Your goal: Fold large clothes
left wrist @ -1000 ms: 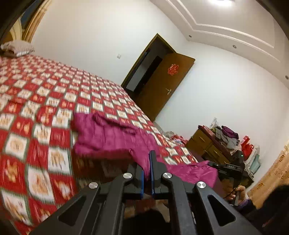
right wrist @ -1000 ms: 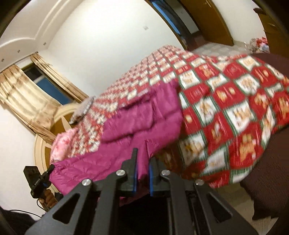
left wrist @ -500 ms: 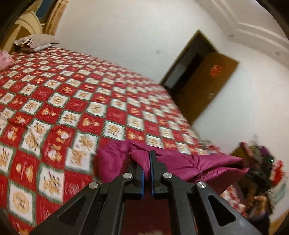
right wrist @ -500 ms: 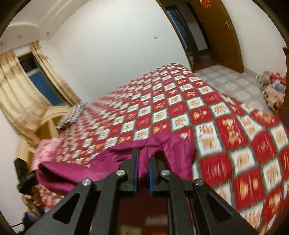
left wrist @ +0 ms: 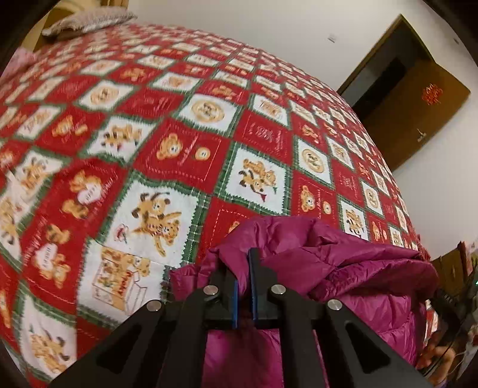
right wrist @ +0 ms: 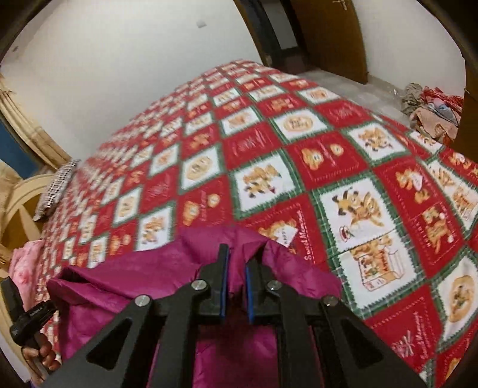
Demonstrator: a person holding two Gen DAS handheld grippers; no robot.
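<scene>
A large magenta padded jacket [left wrist: 343, 262] hangs between both grippers over the red checked bedspread [left wrist: 185, 140]. My left gripper [left wrist: 244, 253] is shut on a bunched fold of the jacket, the fabric pinched between its blue pads. In the right wrist view the same jacket [right wrist: 143, 277] stretches off to the left, and my right gripper [right wrist: 236, 253] is shut on another bunched edge of it. Both grippers point steeply down at the bed. The part of the jacket below the grippers is hidden.
The bedspread [right wrist: 298, 155] covers a wide bed. A pillow [left wrist: 86, 22] lies at the headboard end and a pink cloth [right wrist: 25, 262] at the bed's side. A brown door [left wrist: 418, 98] stands open. Piled clothes [right wrist: 430, 104] lie on the floor. A hand with the other gripper's handle [right wrist: 33, 334] shows low left.
Both grippers have swept across and down over the bed, carrying the jacket with them. The views have tilted from the walls and ceiling down onto the bedspread. Both grips have held.
</scene>
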